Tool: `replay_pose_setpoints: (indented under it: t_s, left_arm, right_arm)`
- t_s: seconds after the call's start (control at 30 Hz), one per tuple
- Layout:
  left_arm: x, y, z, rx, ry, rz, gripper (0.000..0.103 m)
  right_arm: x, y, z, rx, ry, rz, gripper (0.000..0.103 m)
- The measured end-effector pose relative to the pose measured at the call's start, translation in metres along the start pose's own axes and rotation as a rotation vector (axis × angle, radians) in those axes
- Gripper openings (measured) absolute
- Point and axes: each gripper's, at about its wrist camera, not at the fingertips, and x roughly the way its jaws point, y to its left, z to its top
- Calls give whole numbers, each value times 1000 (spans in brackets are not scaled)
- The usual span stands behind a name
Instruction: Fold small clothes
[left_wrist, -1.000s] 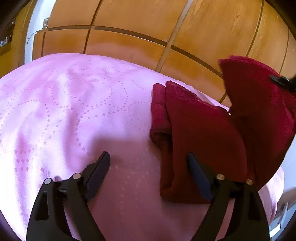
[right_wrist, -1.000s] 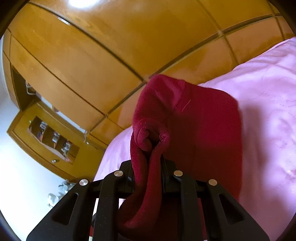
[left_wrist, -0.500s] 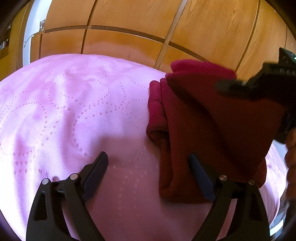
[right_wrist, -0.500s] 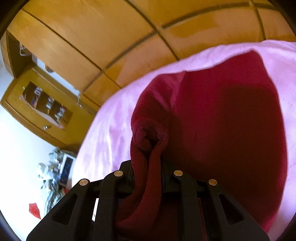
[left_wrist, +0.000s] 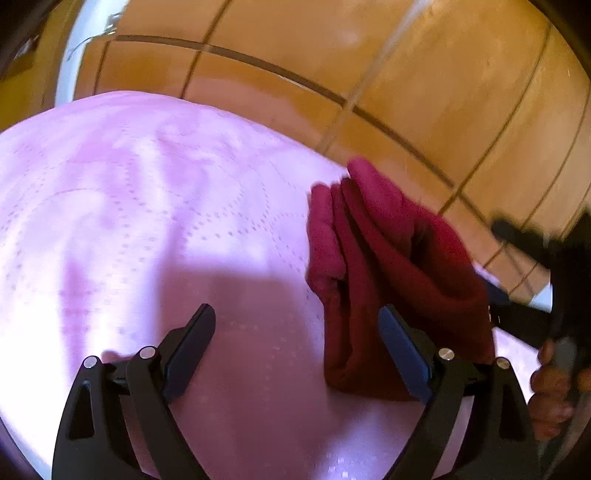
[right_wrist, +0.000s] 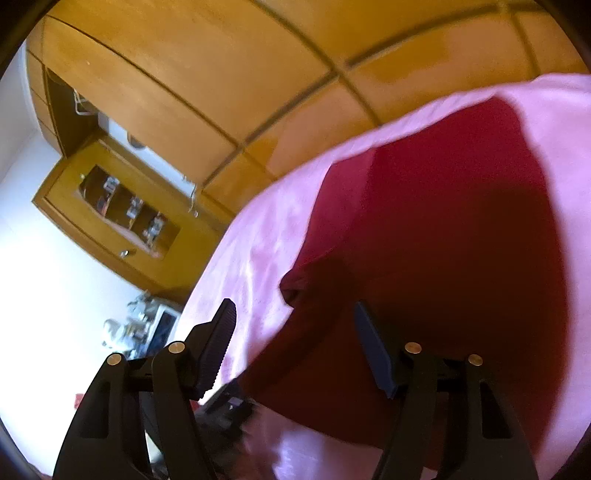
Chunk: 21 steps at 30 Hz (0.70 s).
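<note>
Item: one dark red garment (left_wrist: 388, 273), small, of soft knit-like cloth, lying folded over on a bed covered by a pink bedspread (left_wrist: 147, 206) with a dotted looping pattern. Location: toward the right side of the bed in the left wrist view, near the edge that faces a wall of glossy wooden wardrobe panels (left_wrist: 369, 74). Condition: folded in layers, with a rolled edge on its left side and the upper layer bulging loosely; in the right wrist view the same cloth (right_wrist: 443, 258) spreads broad and flat, largely in shadow, with one small corner turned up at its left edge. Left hand-held gripper (left_wrist: 295, 339): jaws wide apart, nothing between them; the left finger stands over bare bedspread, the right finger with its blue pad just at the near edge of the garment, contact uncertain. Right hand-held gripper (right_wrist: 295, 336): jaws have just been opening and now stand apart, pressing on nothing; the garment's near left edge lies in the gap, the right finger over the cloth and the left finger over the pink bedspread. In the left wrist view this gripper appears blurred at the right edge, with the person's fingers (left_wrist: 550, 398) around its handle. Surroundings: wooden cabinet with an open niche (right_wrist: 125, 206) against a white wall, contents too small to tell.
</note>
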Motion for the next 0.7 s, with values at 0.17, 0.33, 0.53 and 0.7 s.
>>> replay_pose_setpoints:
  t_s: [0.17, 0.33, 0.53, 0.7]
  left_arm:
    - [-20, 2, 6, -71, -40, -49, 89]
    - [-22, -39, 17, 5, -9, -137, 89]
    - [8, -90, 31, 123, 72, -172, 92]
    - [34, -98, 29, 96, 143, -158, 89]
  right_arm:
    - [-52, -37, -3, 22, -119, -192, 69]
    - [-80, -76, -6, 58, -160, -389, 77]
    - [-91, -100, -10, 103, -145, -459, 81]
    - [-82, -92, -9, 75, -130, -476, 84]
